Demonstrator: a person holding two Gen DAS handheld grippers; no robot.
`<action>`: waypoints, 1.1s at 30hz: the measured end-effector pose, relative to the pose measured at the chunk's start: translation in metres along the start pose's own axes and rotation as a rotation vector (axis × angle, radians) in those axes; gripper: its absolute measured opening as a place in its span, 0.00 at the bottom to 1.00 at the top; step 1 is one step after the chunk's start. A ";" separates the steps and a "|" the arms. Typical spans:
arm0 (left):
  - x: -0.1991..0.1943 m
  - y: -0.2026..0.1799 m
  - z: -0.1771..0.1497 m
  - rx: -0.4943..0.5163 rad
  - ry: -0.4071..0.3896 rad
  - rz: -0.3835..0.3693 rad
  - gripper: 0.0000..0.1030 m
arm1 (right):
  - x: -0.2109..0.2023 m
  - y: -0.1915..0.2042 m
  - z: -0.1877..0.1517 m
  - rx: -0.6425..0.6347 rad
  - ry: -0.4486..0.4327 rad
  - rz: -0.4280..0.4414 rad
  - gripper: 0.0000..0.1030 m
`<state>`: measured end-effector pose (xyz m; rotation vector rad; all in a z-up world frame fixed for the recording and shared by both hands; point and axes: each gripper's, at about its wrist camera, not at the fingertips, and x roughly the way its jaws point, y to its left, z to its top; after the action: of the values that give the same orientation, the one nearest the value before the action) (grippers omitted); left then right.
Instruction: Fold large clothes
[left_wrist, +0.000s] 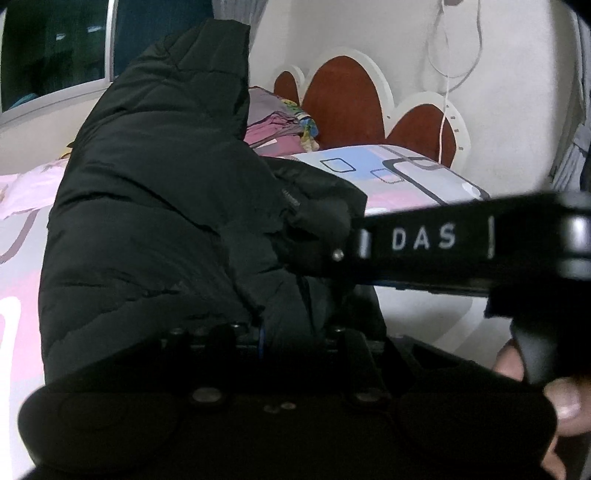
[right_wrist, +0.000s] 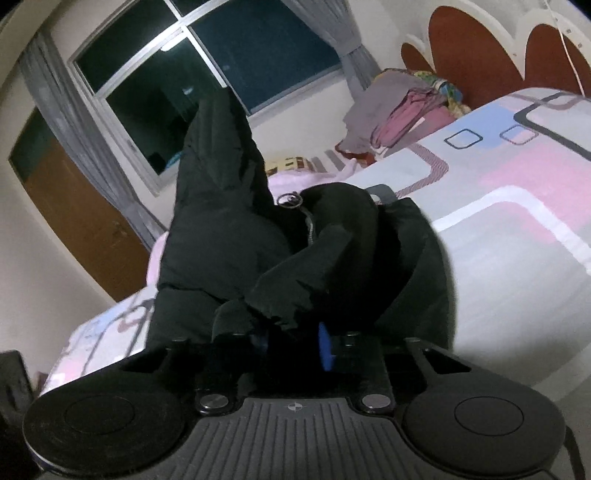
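A large black padded jacket (left_wrist: 147, 192) lies on the bed and rises toward the window; it also shows in the right wrist view (right_wrist: 221, 229). My left gripper (left_wrist: 291, 332) is shut on a fold of the jacket close to the camera. My right gripper (right_wrist: 291, 332) is shut on a bunched edge of the jacket, its blue finger pads (right_wrist: 325, 347) partly hidden by cloth. In the left wrist view the right gripper's black body marked DAS (left_wrist: 424, 240) reaches in from the right onto the jacket. A zip pull ring (right_wrist: 290, 200) shows near the collar.
The bed has a pink, grey and blue patterned cover (right_wrist: 498, 206). A pile of folded clothes (right_wrist: 406, 107) sits by the red and white headboard (left_wrist: 351, 99). A dark window (right_wrist: 221, 62) with grey curtains and a brown door (right_wrist: 74, 206) are behind.
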<state>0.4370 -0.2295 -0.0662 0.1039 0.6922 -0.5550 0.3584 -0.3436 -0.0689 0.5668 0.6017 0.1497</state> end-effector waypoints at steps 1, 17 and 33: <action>-0.002 0.001 0.000 -0.011 0.000 0.001 0.20 | 0.000 -0.001 -0.001 0.000 0.003 -0.008 0.20; -0.048 0.075 0.004 -0.269 -0.077 0.144 0.16 | 0.014 -0.042 -0.005 0.038 0.070 -0.071 0.12; -0.026 0.085 0.009 -0.275 -0.030 0.182 0.15 | 0.009 -0.043 -0.003 0.018 0.010 -0.085 0.20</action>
<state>0.4695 -0.1481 -0.0499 -0.0978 0.7154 -0.2824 0.3630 -0.3755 -0.0984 0.5572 0.6360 0.0670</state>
